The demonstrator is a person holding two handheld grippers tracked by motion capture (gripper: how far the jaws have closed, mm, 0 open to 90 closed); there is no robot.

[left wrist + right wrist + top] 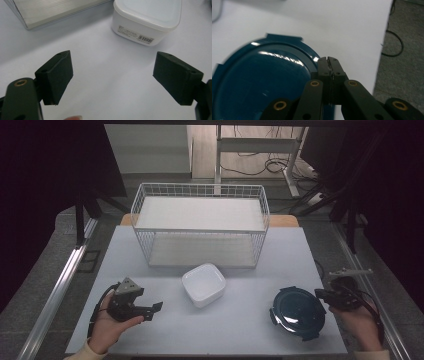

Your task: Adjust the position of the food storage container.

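Resting at the lower left of the high view, the left gripper (150, 311) lies low over the grey table (165, 330) with its jaws spread wide and nothing between them. In the left gripper view the two black pads (56, 77) stand far apart over bare tabletop, and the white box (147, 20) sits beyond them at the upper right of the frame, well clear of both. In the high view that box (203, 284) is at mid-table, just in front of the white wire rack (200, 225).

Right gripper (320, 294) is at the lower right of the high view, at the right-hand rim of the round dark blue lid (298, 312), which lies flat on the table. In the right gripper view its jaws (328, 61) are clenched together at the lid's edge (262, 82); a thin sliver shows between the tips, but I cannot tell whether they pinch the rim or merely meet above it.
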